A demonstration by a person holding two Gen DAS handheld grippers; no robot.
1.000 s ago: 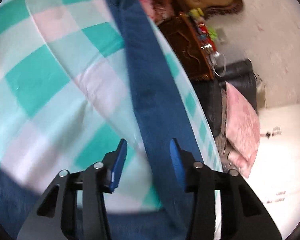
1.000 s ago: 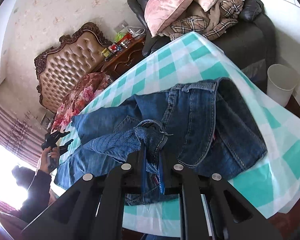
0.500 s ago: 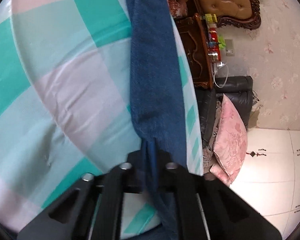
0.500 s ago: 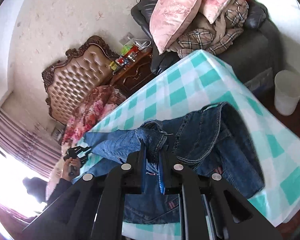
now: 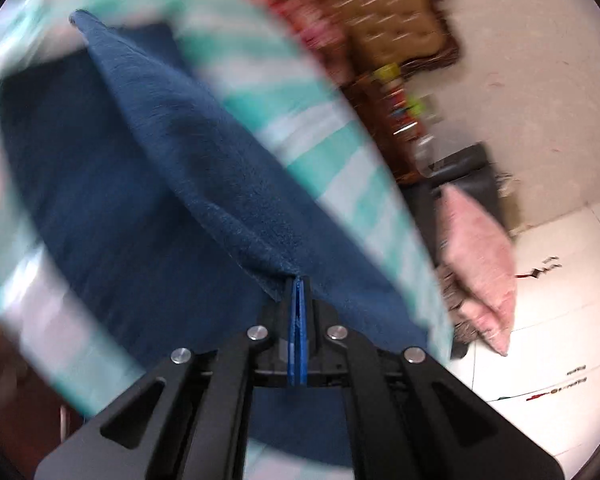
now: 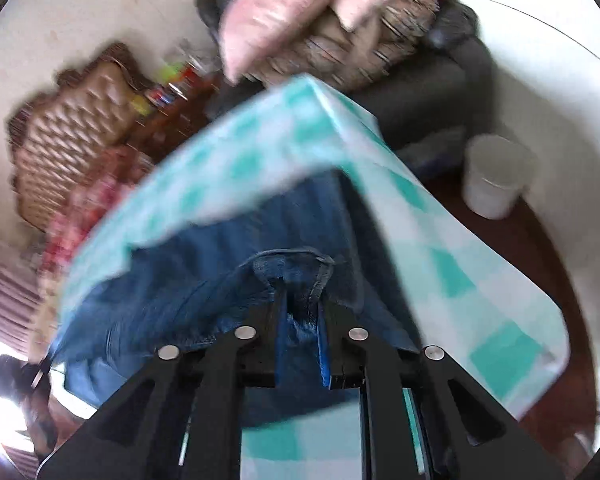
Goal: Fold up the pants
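Observation:
Dark blue jeans [image 5: 180, 152] lie on a table under a teal and white checked cloth [image 5: 340, 152]. My left gripper [image 5: 299, 280] is shut on the edge of one leg, and that leg is lifted into a ridge running away over the rest of the denim. In the right wrist view the jeans [image 6: 204, 292] are bunched near the cloth's [image 6: 260, 148] front edge. My right gripper [image 6: 302, 296] has a thick fold of denim with a seam between its pads; its jaws are opening slightly, and the fold still sits pressed between them. Both views are motion blurred.
Beyond the table's far edge stand a dark sofa with pink pillows [image 5: 480, 256], a wooden cabinet with small items [image 5: 396, 92] and a tufted headboard [image 6: 72, 128]. A white bin [image 6: 496, 176] stands on the floor at the right. A person [image 6: 4, 376] shows at the lower left.
My left gripper closed on the pant leg and swung it sideways and up over the jeans. The right gripper tipped downward, still holding its fold.

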